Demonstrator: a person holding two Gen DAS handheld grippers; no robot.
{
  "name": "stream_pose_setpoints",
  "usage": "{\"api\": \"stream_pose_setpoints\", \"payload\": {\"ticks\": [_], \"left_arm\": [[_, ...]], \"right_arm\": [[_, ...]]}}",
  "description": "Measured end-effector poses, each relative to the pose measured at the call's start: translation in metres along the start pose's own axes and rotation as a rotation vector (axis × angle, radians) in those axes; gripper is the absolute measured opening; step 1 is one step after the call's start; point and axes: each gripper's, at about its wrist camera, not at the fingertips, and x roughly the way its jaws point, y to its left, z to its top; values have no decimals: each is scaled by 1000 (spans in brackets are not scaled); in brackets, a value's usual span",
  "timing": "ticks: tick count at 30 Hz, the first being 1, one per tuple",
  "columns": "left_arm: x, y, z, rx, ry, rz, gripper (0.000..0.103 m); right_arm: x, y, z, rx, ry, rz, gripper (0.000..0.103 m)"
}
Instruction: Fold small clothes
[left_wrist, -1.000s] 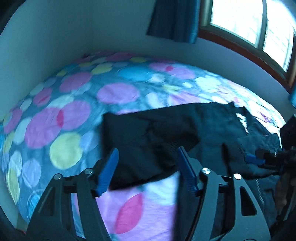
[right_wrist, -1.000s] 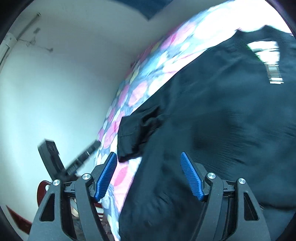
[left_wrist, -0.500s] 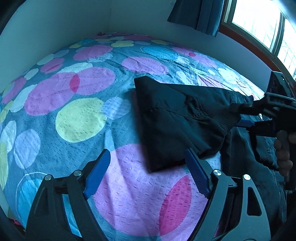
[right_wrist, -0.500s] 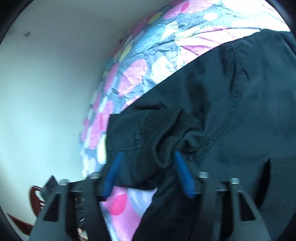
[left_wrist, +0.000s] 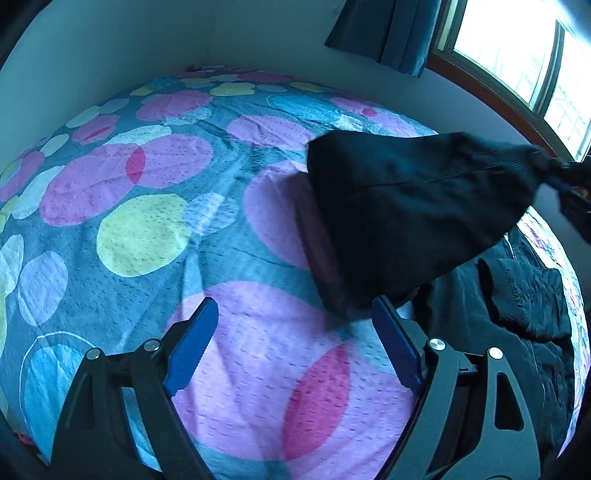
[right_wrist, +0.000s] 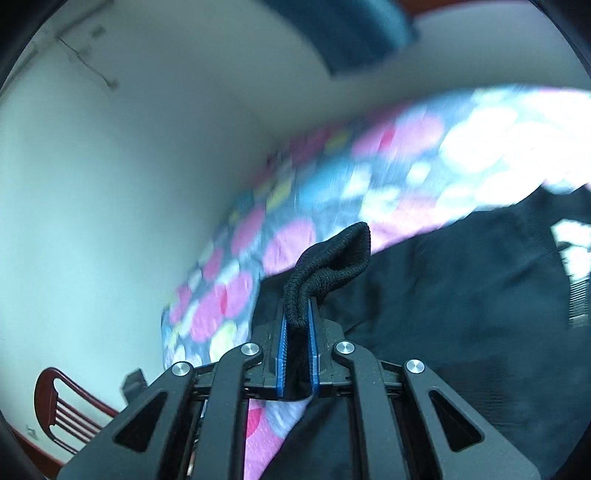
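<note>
A bed covered by a spotted bedspread (left_wrist: 147, 236) in blue, pink, purple and yellow was shown, set against pale walls. In the left wrist view, the left gripper (left_wrist: 295, 345) was seen low over the bedspread, its blue-padded jaws spread wide and opening, with nothing between them. To its right, a black jacket (left_wrist: 517, 295) was spread on the bed, and its sleeve (left_wrist: 406, 206) was lifted off the cover toward the right edge. There a curtain (left_wrist: 388, 29) and a window (left_wrist: 517, 48) were seen above. In the right wrist view, the right gripper (right_wrist: 295, 325) was clamped on the sleeve's ribbed cuff (right_wrist: 332, 262). A wooden chair (right_wrist: 62, 410) was visible at lower left.
</note>
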Motion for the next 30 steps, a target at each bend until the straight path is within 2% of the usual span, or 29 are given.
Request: {"api": "stream_pose_setpoints", "payload": {"ticks": [4, 9, 14, 17, 26, 30], "left_arm": [[3, -23, 4, 36, 4, -13, 87], [12, -66, 10, 110, 8, -32, 87], [27, -104, 14, 175, 27, -33, 87], [42, -121, 18, 196, 50, -19, 87], [71, -134, 26, 155, 108, 44, 87], [79, -136, 24, 154, 128, 62, 87]], "right_arm": [[-84, -30, -2, 16, -153, -77, 10], [-141, -85, -26, 75, -212, -227, 10], [-163, -142, -54, 182, -214, -301, 10], [-164, -169, -67, 241, -204, -307, 10], [-182, -180, -92, 222, -258, -367, 10], [-184, -196, -105, 283, -225, -386, 10]]}}
